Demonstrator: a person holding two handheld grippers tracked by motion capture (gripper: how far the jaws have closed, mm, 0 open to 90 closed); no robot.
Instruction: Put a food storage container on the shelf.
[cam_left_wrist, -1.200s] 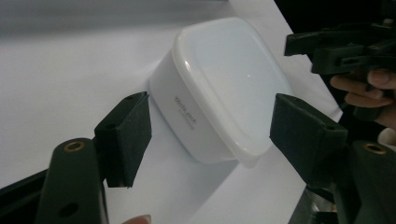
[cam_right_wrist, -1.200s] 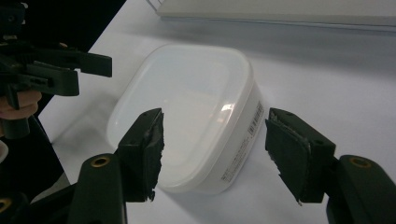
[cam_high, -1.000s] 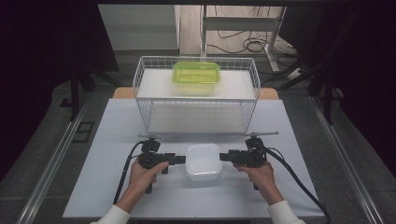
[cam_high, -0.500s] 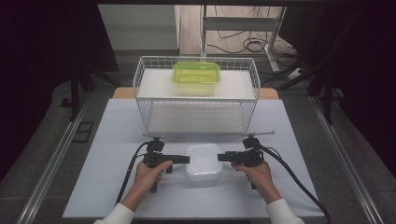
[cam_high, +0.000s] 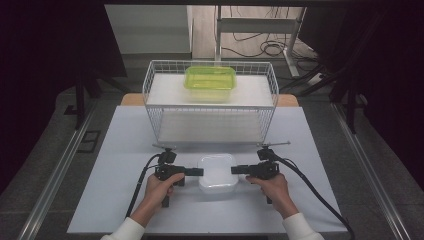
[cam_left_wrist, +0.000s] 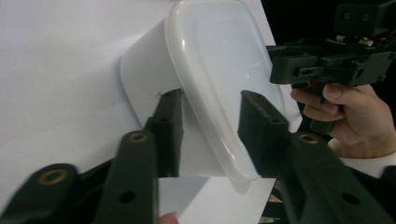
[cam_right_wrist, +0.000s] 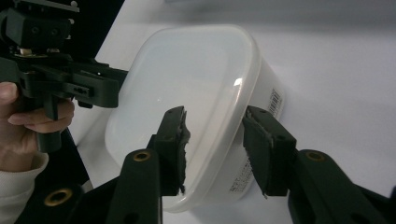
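A white lidded container (cam_high: 217, 172) lies on the white table top between my two grippers. My left gripper (cam_high: 198, 171) reaches in from its left end, my right gripper (cam_high: 236, 170) from its right end, both held level. In the left gripper view the container's lid rim (cam_left_wrist: 219, 140) runs between the jaws of the left gripper (cam_left_wrist: 210, 133). Those jaws have just been closing, and a gap still shows at the rim. In the right gripper view the right gripper (cam_right_wrist: 215, 149) straddles the rim (cam_right_wrist: 243, 107) the same way, its jaws also just closing and not clamped.
A white wire basket (cam_high: 150, 95) stands at the back of the table, with a green lidded container (cam_high: 210, 79) on top of it. Cables trail from both grippers toward the near edge. Metal rails run along both sides of the table.
Both grippers have edged inward onto the ends of the white container. The container has not moved.
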